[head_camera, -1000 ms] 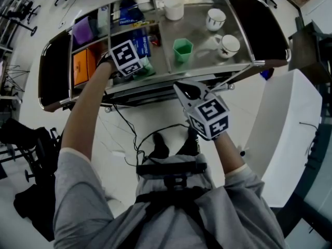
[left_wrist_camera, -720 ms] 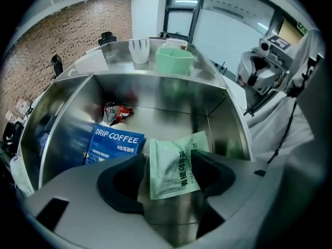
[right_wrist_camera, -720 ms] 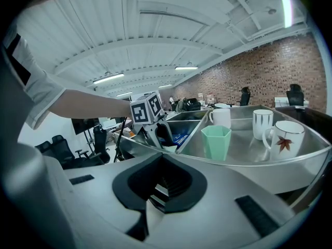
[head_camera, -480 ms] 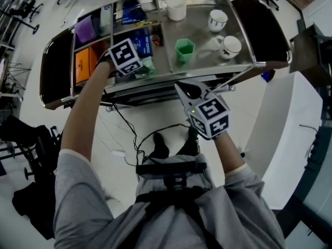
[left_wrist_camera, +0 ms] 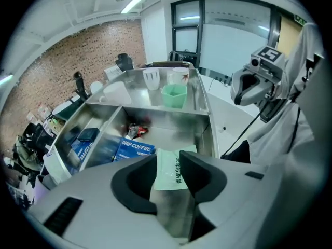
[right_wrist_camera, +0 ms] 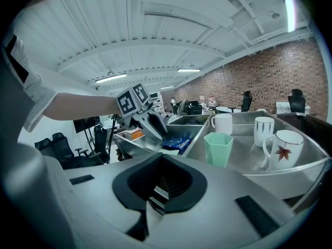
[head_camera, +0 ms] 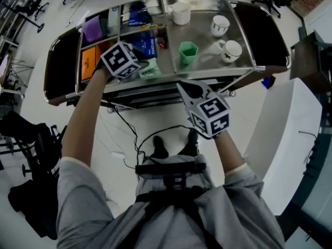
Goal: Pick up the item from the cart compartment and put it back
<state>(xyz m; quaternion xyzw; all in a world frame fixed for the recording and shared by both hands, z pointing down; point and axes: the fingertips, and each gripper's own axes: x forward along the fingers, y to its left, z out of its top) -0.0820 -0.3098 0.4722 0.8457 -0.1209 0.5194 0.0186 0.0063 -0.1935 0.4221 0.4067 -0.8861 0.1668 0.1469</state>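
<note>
A pale green packet (left_wrist_camera: 172,169) with dark print sits pinched between the jaws of my left gripper (left_wrist_camera: 168,162), which have just been closing on it. In the head view the left gripper (head_camera: 141,66) hangs over the cart's near middle compartment (head_camera: 150,56), the packet (head_camera: 151,69) showing at its tip above the front rim. A blue drip-coffee box (left_wrist_camera: 134,148) and a small red wrapper (left_wrist_camera: 136,130) lie in the compartment below. My right gripper (head_camera: 188,90) is shut and empty, held off the cart's front edge; in the right gripper view its jaws (right_wrist_camera: 155,198) meet.
On the cart's steel tray (head_camera: 207,72) stand a green cup (head_camera: 188,52), two mugs (head_camera: 220,25) (head_camera: 231,50) and a white cup (head_camera: 181,13). An orange box (head_camera: 87,69) and a purple pack (head_camera: 93,30) fill the left compartments. Cables run across the floor by my feet.
The left gripper has risen out of the compartment and closed on the pale green packet, which came up with it. The right gripper stayed still.
</note>
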